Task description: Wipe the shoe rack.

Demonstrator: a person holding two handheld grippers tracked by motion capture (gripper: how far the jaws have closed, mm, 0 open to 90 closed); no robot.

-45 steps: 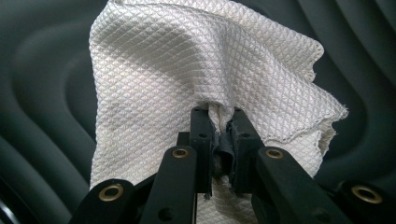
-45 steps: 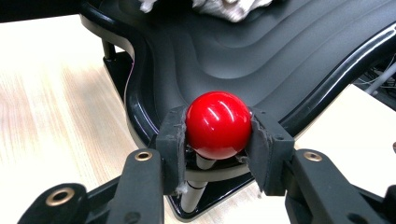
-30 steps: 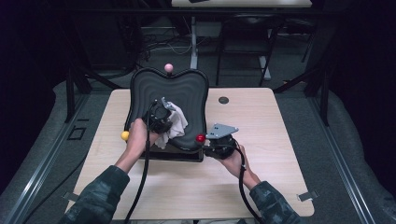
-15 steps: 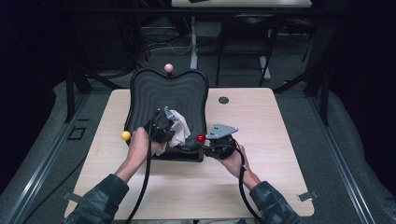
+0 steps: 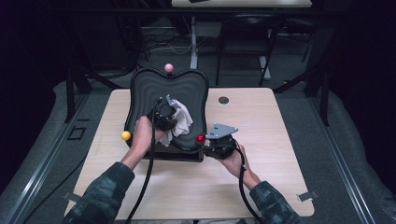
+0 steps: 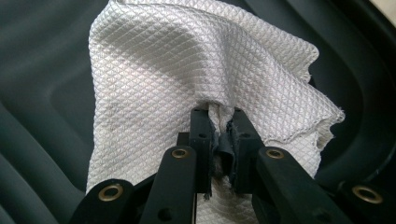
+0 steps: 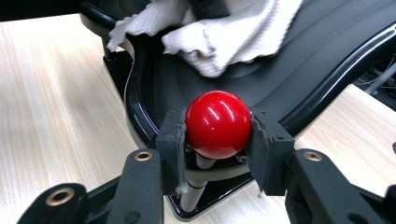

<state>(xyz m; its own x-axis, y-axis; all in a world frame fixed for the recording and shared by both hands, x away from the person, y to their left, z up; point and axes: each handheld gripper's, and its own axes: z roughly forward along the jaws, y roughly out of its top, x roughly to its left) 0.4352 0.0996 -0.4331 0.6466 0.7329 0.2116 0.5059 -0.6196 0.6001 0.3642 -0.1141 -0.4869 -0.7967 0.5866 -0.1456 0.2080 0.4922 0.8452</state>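
A: Cloth (image 6: 187,79) is lying bunched on the black ribbed tray (image 5: 140,88), right of its middle, and we are pinching a fold of it in the left gripper (image 6: 218,140), jaws pressed together on the fabric.

B: And we are clamping the right gripper (image 7: 218,140) on the red knob (image 7: 218,123) at the tray's near right corner, so the tray is staying put on the table (image 5: 280,126).

A: For wiping well, we are wanting the cloth flat against the ribs, not dragged by one corner.

B: Agreed; pressing down lightly and following the grooves should reach the dirt between them.

A: We are watching the yellow knob (image 5: 125,136) on the near left and the pink knob (image 5: 169,68) at the far edge, steering the cloth short of both.

B: If the right grip is slipping off that round knob, the tray may be skating sideways.
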